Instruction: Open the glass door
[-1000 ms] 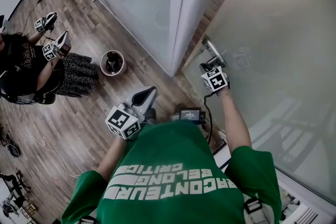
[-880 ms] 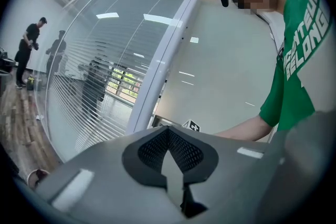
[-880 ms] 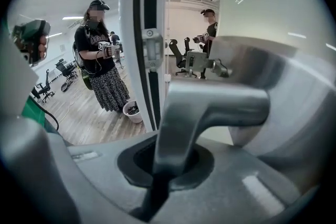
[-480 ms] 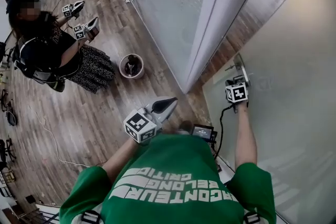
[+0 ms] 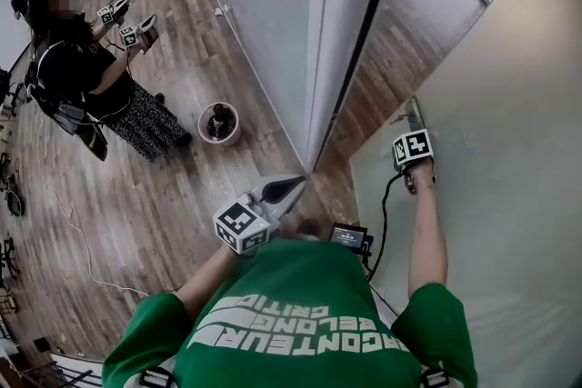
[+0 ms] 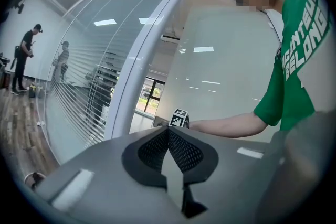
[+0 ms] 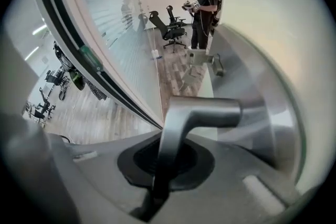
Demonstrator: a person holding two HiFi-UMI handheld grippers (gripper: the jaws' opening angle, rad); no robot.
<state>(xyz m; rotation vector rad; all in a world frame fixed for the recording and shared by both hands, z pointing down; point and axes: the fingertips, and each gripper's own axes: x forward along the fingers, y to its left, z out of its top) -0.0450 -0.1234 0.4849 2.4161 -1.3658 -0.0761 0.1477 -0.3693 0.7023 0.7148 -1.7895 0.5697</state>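
Right jaws: closed on the metal door handle (image 7: 202, 113); its grip bar is clamped by the right gripper (image 7: 170, 150) just below the bend (the short stem is seen running off to the right, into the door).
Left jaws: pressed together, with nothing held between them, on the left gripper (image 6: 169, 136).
Glass door (image 5: 509, 150): a frosted panel at the person's right, its handle (image 5: 415, 114) set near the free edge and met there by the right gripper (image 5: 409, 134); the edge is parted from the white frame post (image 5: 341, 32), and wooden floor (image 5: 164, 195) is seen through the gap.
Right arm: stretched forward to the handle, the gripper tipped downward.
Left arm: bent, with the left gripper (image 5: 289, 187) held roughly level ahead of the chest, well apart from the door.
Background: a second person (image 5: 82, 77), also carrying grippers, is seen standing on the floor at far left.
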